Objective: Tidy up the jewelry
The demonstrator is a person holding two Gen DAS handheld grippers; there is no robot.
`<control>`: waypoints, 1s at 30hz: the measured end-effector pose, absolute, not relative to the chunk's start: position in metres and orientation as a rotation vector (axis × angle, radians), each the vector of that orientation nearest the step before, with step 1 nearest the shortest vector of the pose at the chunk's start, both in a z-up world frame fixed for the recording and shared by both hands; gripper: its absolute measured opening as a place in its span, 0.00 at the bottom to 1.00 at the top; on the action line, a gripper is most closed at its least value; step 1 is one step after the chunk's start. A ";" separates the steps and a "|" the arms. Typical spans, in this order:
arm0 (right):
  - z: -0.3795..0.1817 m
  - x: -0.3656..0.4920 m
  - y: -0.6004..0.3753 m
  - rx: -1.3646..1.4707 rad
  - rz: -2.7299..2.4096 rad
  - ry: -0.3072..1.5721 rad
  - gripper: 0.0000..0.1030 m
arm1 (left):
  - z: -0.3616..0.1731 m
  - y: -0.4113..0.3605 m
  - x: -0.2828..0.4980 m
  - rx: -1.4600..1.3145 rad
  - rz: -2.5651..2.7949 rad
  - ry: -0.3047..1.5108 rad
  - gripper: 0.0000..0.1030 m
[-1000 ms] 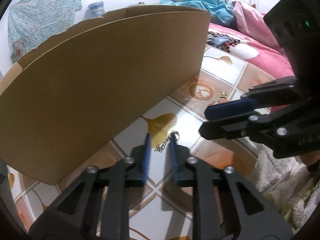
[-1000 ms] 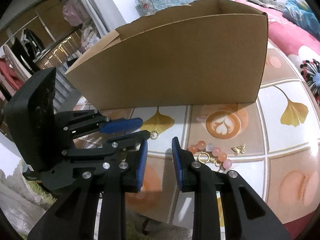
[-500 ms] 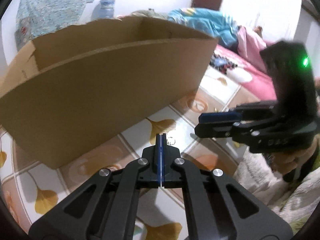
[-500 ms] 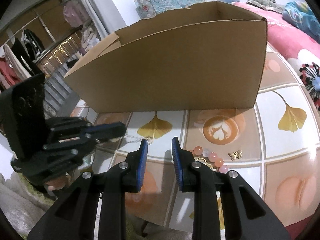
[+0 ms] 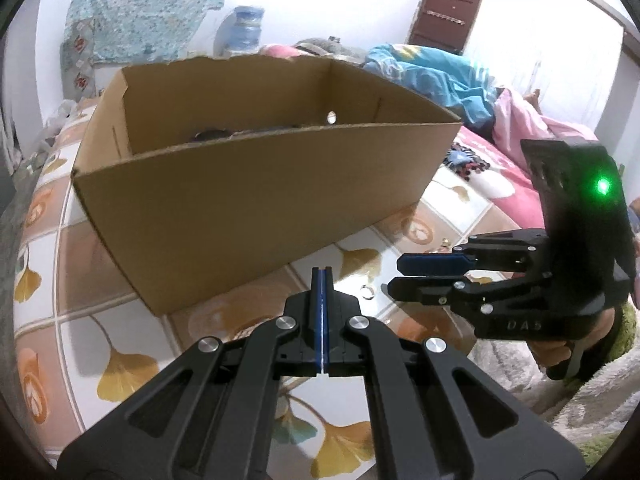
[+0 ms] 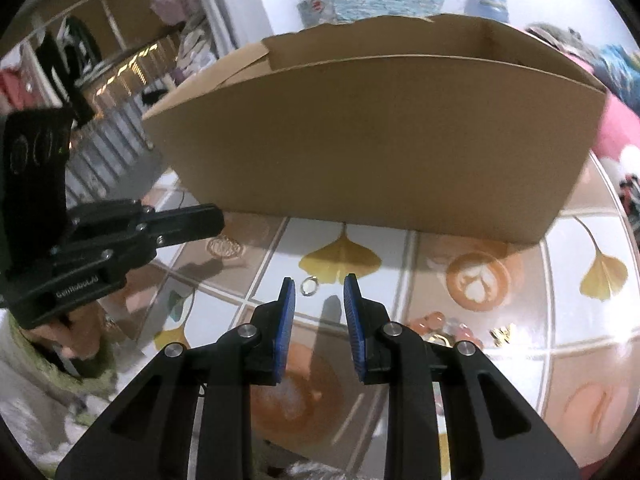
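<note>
Loose jewelry on the patterned tabletop, cardboard box behind it waiting to receive.

Small ring (image 6: 309,285) lying flat on a white tile just ahead of the right gripper (image 6: 319,294), at about eleven o'clock from its tips; pink bead bracelet (image 6: 440,326) and tiny gold butterfly charm (image 6: 502,333) off at three o'clock, partly hidden by the right finger. Open cardboard box (image 5: 256,200) at twelve o'clock, close enough for short drops over its near wall. Right gripper blue pads apart with nothing between them, probably lined up to take the ring. Left gripper (image 5: 321,280) pressed fully together, angled up toward the box rim; nothing visible between the pads, so cannot tell whether a fine chain is pinched there. Tabletop (image 5: 120,344) glossy, likely slippery for small metal pieces.
</note>
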State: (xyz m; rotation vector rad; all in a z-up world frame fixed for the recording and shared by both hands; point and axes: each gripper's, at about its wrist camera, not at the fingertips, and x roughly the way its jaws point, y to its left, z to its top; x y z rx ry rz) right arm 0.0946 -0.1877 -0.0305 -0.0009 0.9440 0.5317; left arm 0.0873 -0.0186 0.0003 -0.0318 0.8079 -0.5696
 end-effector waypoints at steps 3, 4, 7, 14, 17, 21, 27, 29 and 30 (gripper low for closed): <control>-0.036 0.098 -0.174 -0.074 0.535 0.941 0.24 | -0.003 -0.016 0.088 -0.039 -0.562 0.815 0.00; -0.037 0.099 -0.172 -0.090 0.533 0.942 0.24 | -0.003 -0.015 0.088 -0.038 -0.561 0.814 0.00; -0.039 0.101 -0.165 -0.139 0.530 0.932 0.24 | -0.003 -0.015 0.088 -0.037 -0.564 0.812 0.00; -0.040 0.100 -0.152 -0.227 0.546 0.910 0.11 | -0.005 -0.014 0.087 -0.040 -0.569 0.811 0.00; -0.039 0.102 -0.151 -0.238 0.545 0.909 0.10 | -0.005 -0.014 0.087 -0.042 -0.569 0.810 0.00; -0.037 0.105 -0.160 -0.185 0.542 0.915 0.05 | -0.004 -0.012 0.086 -0.051 -0.571 0.804 0.00; -0.034 0.104 -0.166 -0.156 0.532 0.921 0.04 | -0.002 -0.010 0.085 -0.054 -0.569 0.796 0.00; -0.031 0.103 -0.171 -0.148 0.526 0.914 0.04 | -0.002 -0.008 0.083 -0.053 -0.569 0.794 0.00; -0.030 0.103 -0.171 -0.147 0.524 0.912 0.04 | -0.001 -0.008 0.083 -0.052 -0.568 0.793 0.00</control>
